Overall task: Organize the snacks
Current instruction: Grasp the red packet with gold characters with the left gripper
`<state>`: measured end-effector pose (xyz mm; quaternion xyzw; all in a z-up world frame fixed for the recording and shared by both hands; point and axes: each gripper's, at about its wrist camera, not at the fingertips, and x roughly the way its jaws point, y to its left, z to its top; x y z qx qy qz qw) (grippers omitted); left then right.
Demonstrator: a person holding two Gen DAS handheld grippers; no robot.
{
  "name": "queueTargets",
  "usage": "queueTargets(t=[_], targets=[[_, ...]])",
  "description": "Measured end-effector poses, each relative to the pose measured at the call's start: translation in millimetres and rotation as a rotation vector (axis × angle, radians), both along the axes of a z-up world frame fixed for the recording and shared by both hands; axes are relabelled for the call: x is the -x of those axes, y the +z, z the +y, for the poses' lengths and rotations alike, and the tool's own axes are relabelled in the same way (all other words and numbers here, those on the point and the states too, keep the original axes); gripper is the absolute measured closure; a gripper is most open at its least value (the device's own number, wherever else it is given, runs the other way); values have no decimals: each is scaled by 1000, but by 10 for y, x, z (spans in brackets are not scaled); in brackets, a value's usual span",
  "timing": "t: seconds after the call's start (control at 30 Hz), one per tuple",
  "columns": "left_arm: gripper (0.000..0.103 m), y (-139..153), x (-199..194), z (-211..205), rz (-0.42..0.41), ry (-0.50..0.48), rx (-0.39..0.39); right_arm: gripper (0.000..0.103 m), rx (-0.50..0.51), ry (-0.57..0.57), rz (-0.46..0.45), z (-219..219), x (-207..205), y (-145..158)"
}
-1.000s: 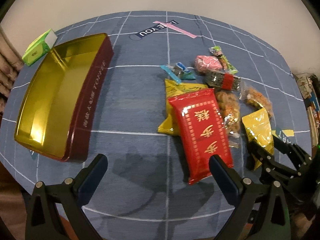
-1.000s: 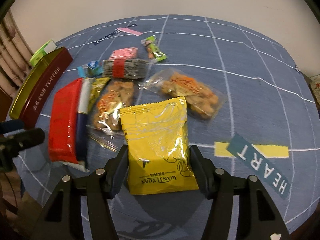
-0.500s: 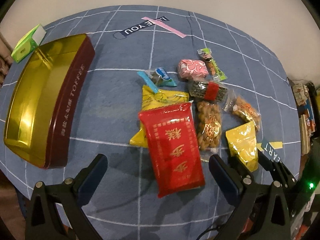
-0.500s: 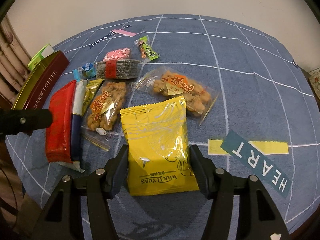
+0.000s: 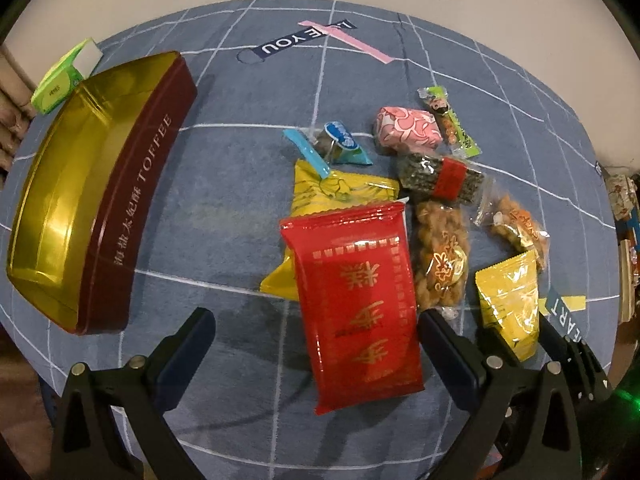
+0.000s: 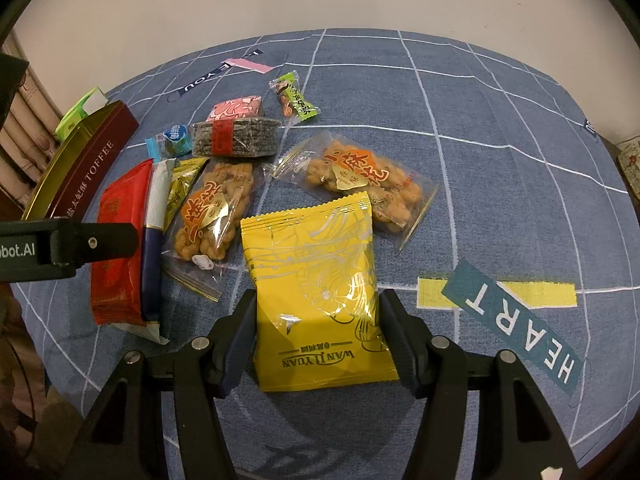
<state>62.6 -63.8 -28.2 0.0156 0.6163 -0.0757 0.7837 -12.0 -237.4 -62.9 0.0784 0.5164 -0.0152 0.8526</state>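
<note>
An open gold-lined maroon toffee tin (image 5: pixel 80 208) lies at the left of a blue cloth table. Snacks lie in a cluster to its right: a red packet (image 5: pixel 356 304), a yellow bag (image 5: pixel 340 196) under it, clear bags of fried twists (image 5: pixel 440 256), a dark bar with a red band (image 5: pixel 440 176), a pink sweet (image 5: pixel 408 128). My left gripper (image 5: pixel 316 344) is open above the red packet's near end. My right gripper (image 6: pixel 318 328) stands around a yellow packet (image 6: pixel 316 296), its fingers against the packet's sides.
A green tissue pack (image 5: pixel 66 76) lies behind the tin. A small green candy (image 6: pixel 296 100) and a blue-wrapped candy (image 6: pixel 172 142) lie at the far side of the cluster. The table's right half (image 6: pixel 500 160) holds only printed patches. Curtain folds stand at the left edge.
My left gripper drew back and then came forward and lower again over the red packet. My right gripper has stayed around the yellow packet.
</note>
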Motion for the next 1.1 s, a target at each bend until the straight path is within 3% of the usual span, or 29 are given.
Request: queueTargets(t=[0.07,0.23,0.8,0.97,1.0,1.1], targets=[[2,3,4,9,-7,-10,11,45,1,1,-1,1,4,0],[22,-8,18,5,15,-54,54,45,3,0,0,6,2,0],[22,-60,-46,-126,46,-17,-9,44,14,6,-1,24,6,-4],[22,-109,-25,-93,58,0,31,44,14,6,0,24,2,-5],[24,-104,-26,-82,53,-2,41,44,14,6,0,22,4,-5],[41,-67,-18,-85,47,-35,70,44,14,6,0,23,2,-3]])
